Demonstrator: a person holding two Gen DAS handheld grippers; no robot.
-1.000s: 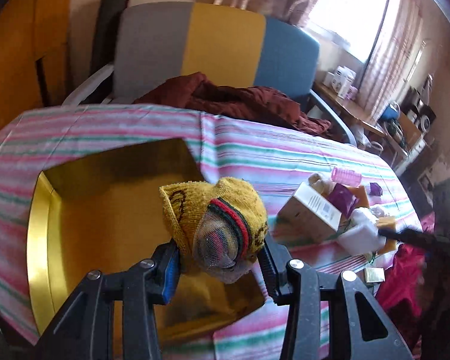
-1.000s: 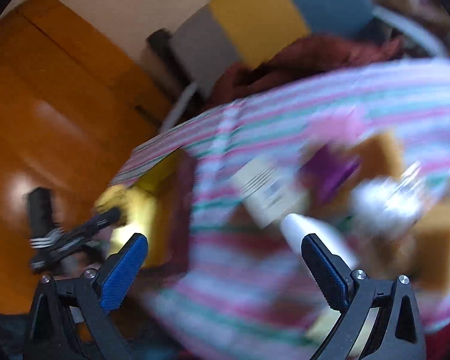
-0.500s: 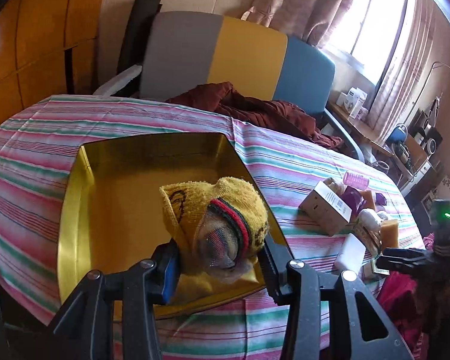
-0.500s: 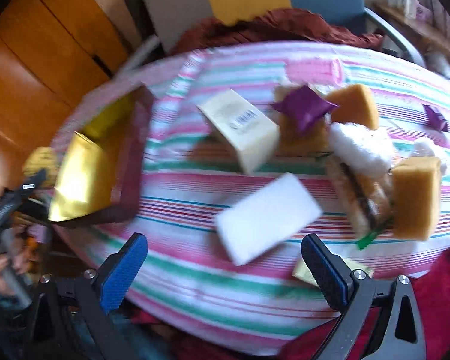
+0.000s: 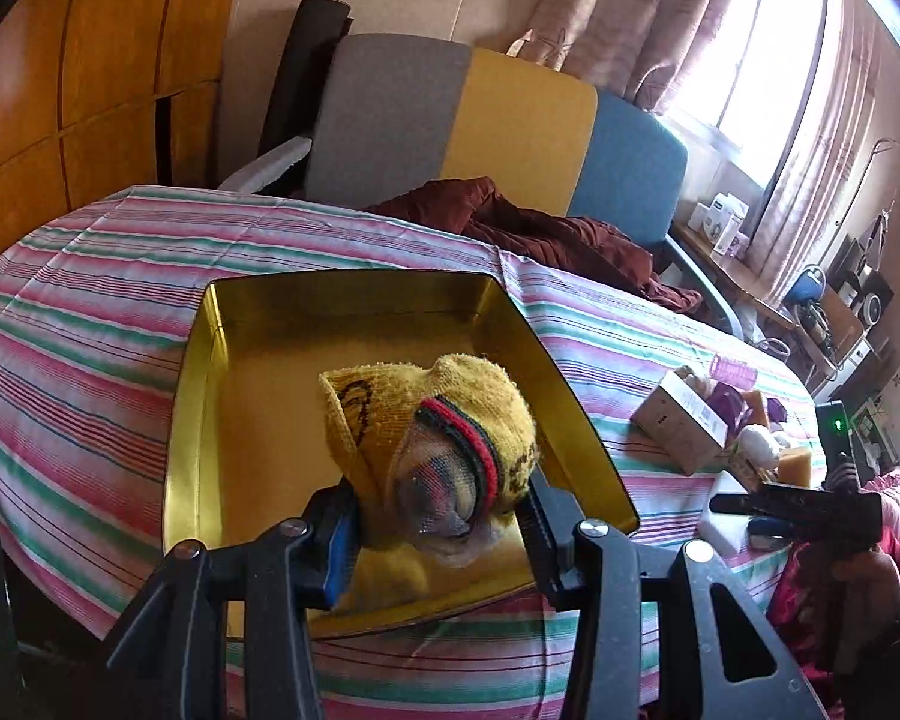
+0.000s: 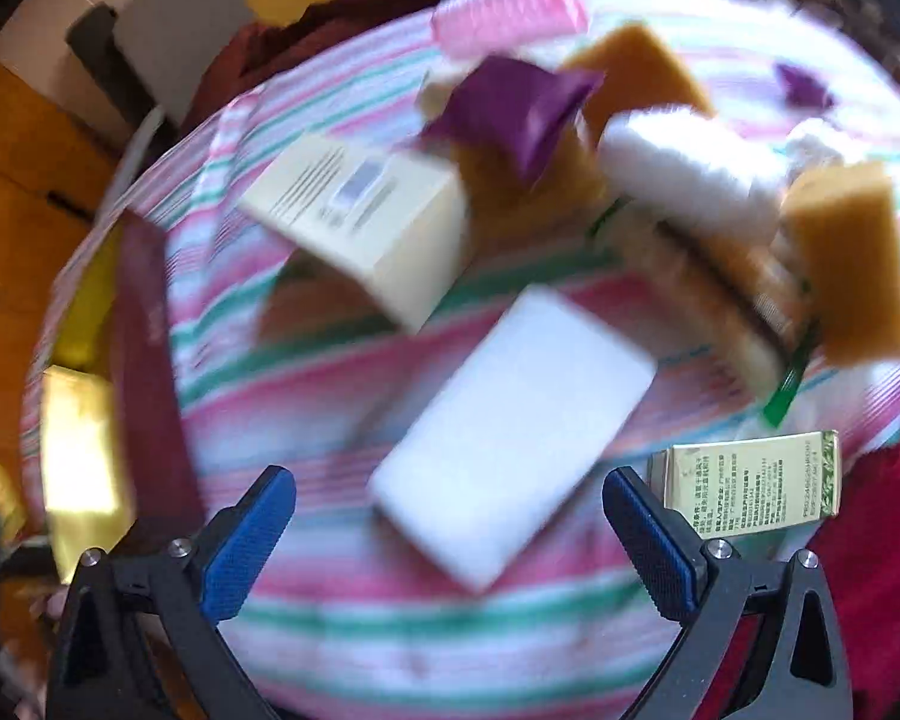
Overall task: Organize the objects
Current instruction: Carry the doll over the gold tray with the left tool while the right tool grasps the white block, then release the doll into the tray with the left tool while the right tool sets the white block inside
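The left gripper (image 5: 438,531) clamps a yellow knitted sock bundle (image 5: 432,438) over the gold metal tray (image 5: 198,420). The wide-open right gripper (image 6: 450,531) faces a white rectangular block (image 6: 510,438), seemingly dead ahead at twelve o'clock, long axis toward one o'clock.

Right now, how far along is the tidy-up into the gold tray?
Nothing looks done: the gold tray shows nothing inside it. In hand: the left gripper has its jaws clamped on a yellow knitted sock, held over the tray. Left: the white block, cream box, sponges and other clutter sit on the striped cloth; the right gripper is open above the block.
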